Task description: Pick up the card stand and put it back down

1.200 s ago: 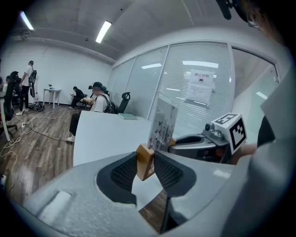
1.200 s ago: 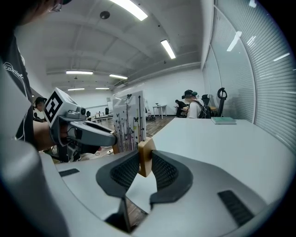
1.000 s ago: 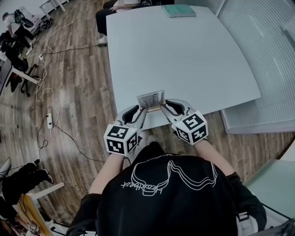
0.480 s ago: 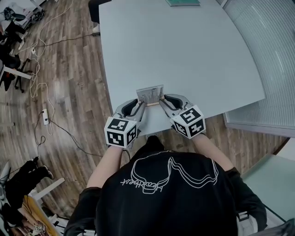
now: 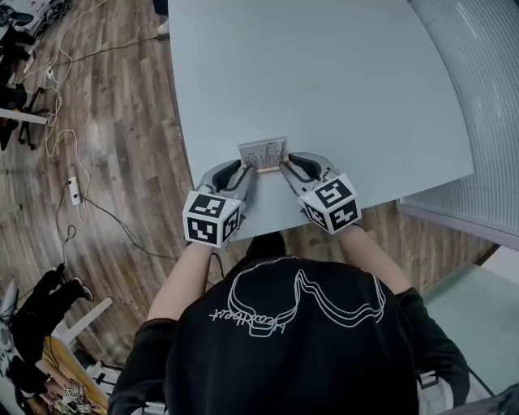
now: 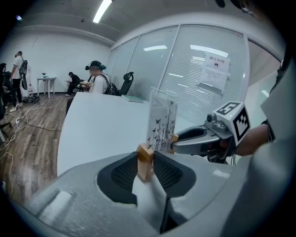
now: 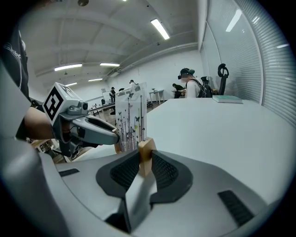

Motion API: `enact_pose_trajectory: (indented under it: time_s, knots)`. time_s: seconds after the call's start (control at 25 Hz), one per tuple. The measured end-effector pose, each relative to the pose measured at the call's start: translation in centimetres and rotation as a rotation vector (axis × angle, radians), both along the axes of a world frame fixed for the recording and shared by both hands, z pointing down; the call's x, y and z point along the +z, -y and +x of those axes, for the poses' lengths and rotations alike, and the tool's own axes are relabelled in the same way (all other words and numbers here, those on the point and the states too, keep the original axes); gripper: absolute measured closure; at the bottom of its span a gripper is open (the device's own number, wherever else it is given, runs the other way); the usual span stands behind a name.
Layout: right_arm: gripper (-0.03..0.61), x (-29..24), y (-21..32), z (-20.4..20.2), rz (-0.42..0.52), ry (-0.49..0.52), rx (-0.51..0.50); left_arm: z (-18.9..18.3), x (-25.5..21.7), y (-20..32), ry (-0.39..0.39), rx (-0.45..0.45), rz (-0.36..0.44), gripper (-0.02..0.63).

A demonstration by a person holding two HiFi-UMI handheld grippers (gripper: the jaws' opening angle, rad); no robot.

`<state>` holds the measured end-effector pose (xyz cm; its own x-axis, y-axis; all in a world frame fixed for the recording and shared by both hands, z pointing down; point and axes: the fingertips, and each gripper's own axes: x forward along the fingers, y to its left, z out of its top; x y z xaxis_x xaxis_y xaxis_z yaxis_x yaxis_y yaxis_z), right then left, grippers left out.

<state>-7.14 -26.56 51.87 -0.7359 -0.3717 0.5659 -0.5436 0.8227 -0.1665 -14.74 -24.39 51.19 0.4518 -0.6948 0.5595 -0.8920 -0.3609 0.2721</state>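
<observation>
Left gripper (image 6: 146, 163) and right gripper (image 7: 145, 156) each pinch one end of the card stand's (image 5: 263, 152) wooden base (image 6: 145, 155). The stand is upright, near the table's (image 5: 324, 81) front edge. Grip looks set; can't tell if it's off the surface. Next move — both ends level, no tilt.

We see big pale table (image 5: 324, 81), smooth top, filling most of head view. Brown wood floor (image 5: 113, 105) to left. Thin cables (image 5: 55, 134) lie across it, white power strip (image 5: 75, 190) among them. Glass wall with blinds (image 6: 185, 74) runs along table's right side, paper sheet (image 6: 213, 69) stuck on it. White wall (image 6: 51, 53) far back. Long lights (image 6: 102, 9) on ceiling. We spot black chair (image 6: 127, 82) at far end, small white table (image 6: 46, 82) beyond.
</observation>
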Motion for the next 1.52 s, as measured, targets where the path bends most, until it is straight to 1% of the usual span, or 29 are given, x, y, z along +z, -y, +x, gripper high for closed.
enact_pose_trajectory:
  time_s: [0.28, 0.48, 0.6, 0.92, 1.04, 1.28, 1.36, 1.44, 1.52]
  knots:
    - [0.492, 0.9, 1.3, -0.3, 0.01, -0.016, 0.0, -0.2, 1.2, 1.3, 0.013, -0.002, -0.018, 0.502]
    - [0.492, 1.5, 1.4, -0.3, 0.009, -0.022, -0.011, -0.2, 1.7, 1.2, 0.025, 0.019, -0.028, 0.502]
    - [0.491, 1.8, 1.2, -0.3, 0.001, -0.026, -0.013, -0.3, 2.0, 1.2, 0.019, 0.009, -0.04, 0.502]
    - [0.488, 2.3, 1.0, -0.3, 0.009, -0.049, -0.034, -0.2, 2.1, 1.2, 0.049, 0.033, -0.03, 0.502]
    - [0.486, 2.5, 1.0, -0.4, 0.014, -0.055, -0.039, -0.4, 2.3, 1.2, 0.049, 0.034, -0.026, 0.502]
    - [0.483, 2.5, 0.7, -0.3, -0.003, -0.047, -0.042, -0.2, 2.3, 1.0, 0.042, 0.026, -0.019, 0.502]
    - [0.483, 2.4, 0.4, -0.2, 0.0, -0.048, -0.041, -0.1, 2.3, 0.7, 0.026, 0.015, -0.022, 0.5]
    - [0.479, 1.9, 0.4, 0.0, 0.011, -0.036, -0.031, 0.0, 2.1, 0.4, 0.015, 0.006, -0.022, 0.487]
    - [0.468, 1.0, 0.5, 0.4, 0.022, -0.005, -0.015, -0.2, 1.5, 0.2, 0.019, -0.006, -0.007, 0.477]
